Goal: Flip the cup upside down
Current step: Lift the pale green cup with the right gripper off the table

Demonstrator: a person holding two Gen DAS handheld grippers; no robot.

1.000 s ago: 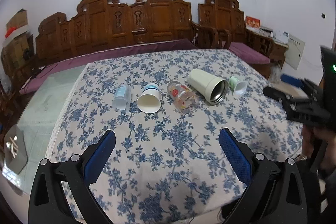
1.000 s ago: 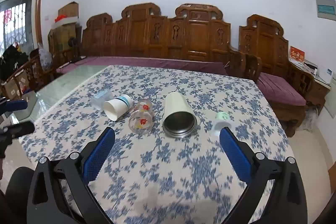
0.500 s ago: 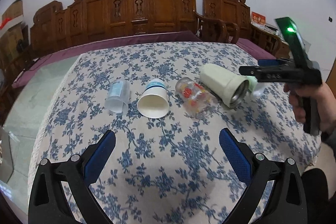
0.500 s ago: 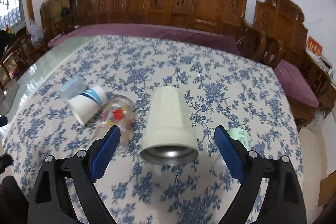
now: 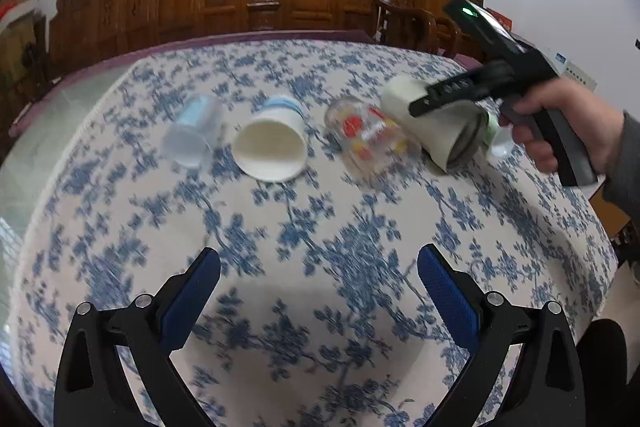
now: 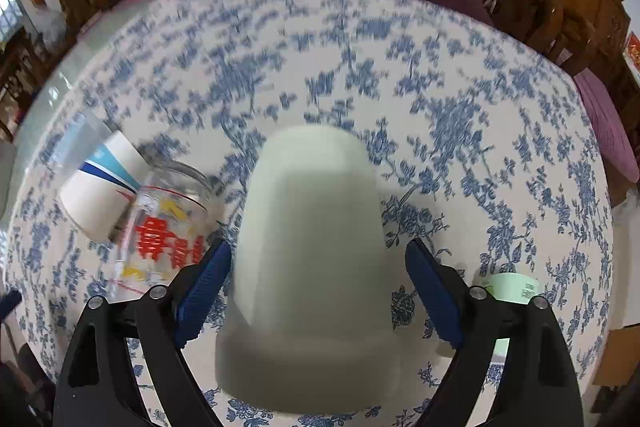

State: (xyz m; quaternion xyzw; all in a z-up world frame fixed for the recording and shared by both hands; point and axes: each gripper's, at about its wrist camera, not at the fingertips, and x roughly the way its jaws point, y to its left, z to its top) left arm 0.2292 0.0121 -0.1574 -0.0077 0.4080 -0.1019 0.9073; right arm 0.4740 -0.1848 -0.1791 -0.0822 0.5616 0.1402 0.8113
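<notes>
Cup in question, the cream-coloured steel-lined tumbler (image 6: 312, 247), is lying on its side just right of the printed glass jar (image 6: 164, 231). Right gripper (image 6: 316, 291) jaws are spread around it, not yet touching. Probably rigid, smooth, slippery; best pinched mid-body. Left gripper (image 5: 318, 291) is spread, empty

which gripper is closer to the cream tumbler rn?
Right. The right gripper is open and straddles the cream tumbler, which lies on its side. The left gripper is open over bare tablecloth, well short of the row of cups.
</notes>
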